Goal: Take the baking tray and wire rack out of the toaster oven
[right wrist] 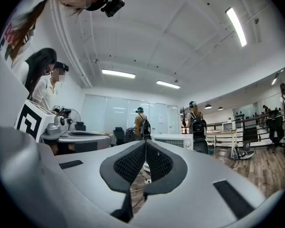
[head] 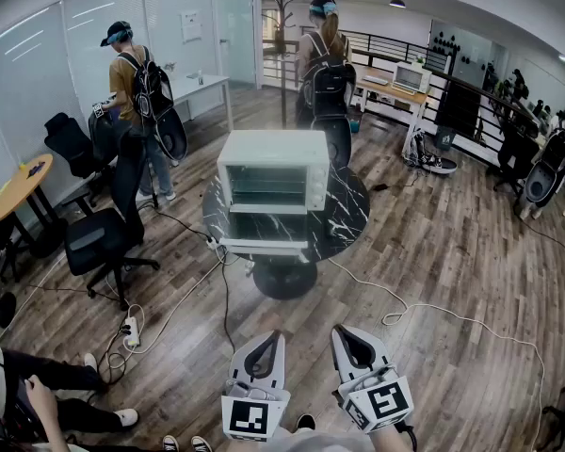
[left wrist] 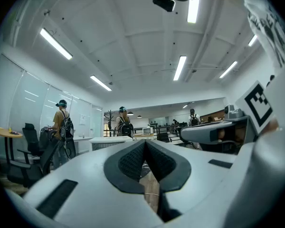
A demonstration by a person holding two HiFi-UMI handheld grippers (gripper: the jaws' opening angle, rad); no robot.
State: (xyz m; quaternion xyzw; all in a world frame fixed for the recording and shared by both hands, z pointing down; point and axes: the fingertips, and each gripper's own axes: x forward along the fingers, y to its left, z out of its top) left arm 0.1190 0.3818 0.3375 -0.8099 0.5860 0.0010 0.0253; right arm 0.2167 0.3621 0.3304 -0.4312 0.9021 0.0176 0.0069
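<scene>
Toaster oven [head: 271, 182], door dropped open, on the round marble table [head: 350, 217], well apart from us. Its wire rack [head: 268, 196] shows faintly inside, and we cannot make out the baking tray. Left gripper [head: 274, 339] and right gripper [head: 345, 332]: jaws together, holding nothing.

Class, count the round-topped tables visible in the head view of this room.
2. A black marble round table stands at centre under the white toaster oven; a wooden-topped round table stands at far left. Others may be hidden.
</scene>
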